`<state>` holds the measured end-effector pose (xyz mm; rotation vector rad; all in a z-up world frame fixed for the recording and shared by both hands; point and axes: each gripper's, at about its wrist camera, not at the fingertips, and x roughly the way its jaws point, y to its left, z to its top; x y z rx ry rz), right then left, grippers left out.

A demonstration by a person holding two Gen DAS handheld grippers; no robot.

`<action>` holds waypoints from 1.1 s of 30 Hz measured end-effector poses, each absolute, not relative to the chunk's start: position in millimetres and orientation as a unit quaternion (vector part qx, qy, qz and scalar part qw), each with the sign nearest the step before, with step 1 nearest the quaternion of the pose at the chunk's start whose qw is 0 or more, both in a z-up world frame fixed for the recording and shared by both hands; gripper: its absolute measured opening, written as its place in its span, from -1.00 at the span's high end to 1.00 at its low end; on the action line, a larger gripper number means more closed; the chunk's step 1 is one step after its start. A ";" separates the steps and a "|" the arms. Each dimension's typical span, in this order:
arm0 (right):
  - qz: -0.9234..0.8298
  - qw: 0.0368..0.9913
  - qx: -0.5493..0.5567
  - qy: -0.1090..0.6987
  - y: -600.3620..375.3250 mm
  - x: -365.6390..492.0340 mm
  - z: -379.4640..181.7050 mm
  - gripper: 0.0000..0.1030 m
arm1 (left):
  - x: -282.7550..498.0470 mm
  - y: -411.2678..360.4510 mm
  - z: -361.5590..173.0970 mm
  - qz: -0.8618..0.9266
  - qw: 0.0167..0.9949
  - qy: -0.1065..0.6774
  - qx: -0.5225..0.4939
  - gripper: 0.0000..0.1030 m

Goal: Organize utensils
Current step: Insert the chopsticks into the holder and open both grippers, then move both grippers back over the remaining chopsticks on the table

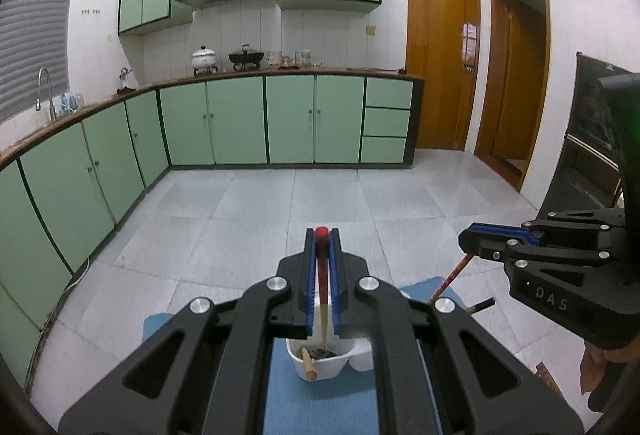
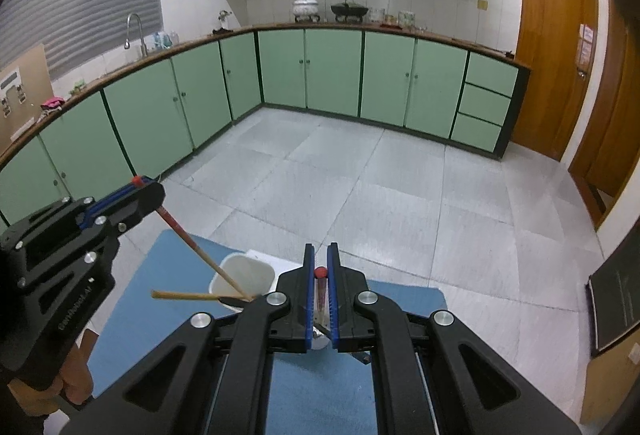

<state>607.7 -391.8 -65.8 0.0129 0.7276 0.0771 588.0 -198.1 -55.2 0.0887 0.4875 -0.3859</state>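
On a blue mat (image 2: 132, 299) near its far edge stands a white plastic holder (image 2: 248, 275). The left gripper (image 1: 322, 235) clamps a red-tipped wooden utensil (image 1: 323, 299), lower end already in the holder; the right gripper (image 2: 320, 255) pinches a second red-tipped stick (image 2: 321, 289) beside it, likely to slot in.

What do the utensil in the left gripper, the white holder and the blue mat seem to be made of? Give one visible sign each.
Utensil: probably wood or bamboo, since its pale tan shaft looks matt; the upper part and tip are coated red.
White holder: likely plastic, being smooth, evenly white, thin-walled and slightly glossy.
Blue mat: seems soft foam, rubber or fabric, a flat, dull, even blue with rounded corners; which one is unclear.
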 end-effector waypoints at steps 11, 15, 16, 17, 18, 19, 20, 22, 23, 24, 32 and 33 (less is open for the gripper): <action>0.037 0.935 0.020 0.352 -397.2 590.2 -63.9 0.81 | 577.8 -180.8 -53.9 -0.189 0.949 0.247 0.041 0.83; 0.035 0.941 0.026 0.336 -404.0 566.7 -50.7 0.81 | 560.3 -164.4 -36.9 -0.192 0.953 0.233 0.031 0.74; 0.035 0.943 0.025 0.331 -405.6 559.3 -48.3 0.80 | 550.3 -157.2 -32.8 -0.193 0.954 0.228 0.032 0.72; 0.037 0.944 0.027 0.326 -406.7 549.8 -46.6 0.78 | 543.6 -154.0 -31.5 -0.192 0.955 0.224 0.033 0.67; 0.039 0.946 0.031 0.320 -408.2 538.0 -46.0 0.78 | 532.9 -148.0 -30.9 -0.190 0.956 0.219 0.033 0.58; 0.039 0.948 0.033 0.314 -408.9 526.5 -45.9 0.76 | 519.6 -139.3 -31.5 -0.191 0.957 0.216 0.031 0.55; 0.039 0.950 0.032 0.308 -409.2 517.0 -46.4 0.74 | 510.7 -134.9 -33.2 -0.193 0.957 0.216 0.030 0.53; 0.040 0.955 0.031 0.294 -408.4 485.7 -52.1 0.70 | 485.0 -121.5 -40.5 -0.193 0.957 0.215 0.030 0.48; 0.040 0.956 0.029 0.288 -407.3 471.7 -56.0 0.67 | 471.7 -115.0 -45.4 -0.191 0.958 0.213 0.030 0.41; 0.038 0.958 0.024 0.282 -404.8 454.2 -62.3 0.64 | 461.4 -111.2 -48.5 -0.190 0.958 0.212 0.029 0.33; 0.046 0.960 0.003 0.276 -372.0 326.5 -142.3 0.42 | 346.0 -71.0 -118.5 -0.183 0.957 0.227 0.014 0.08; 0.048 0.959 0.008 0.281 -367.1 311.4 -156.0 0.41 | 332.9 -67.5 -130.2 -0.181 0.955 0.235 0.007 0.08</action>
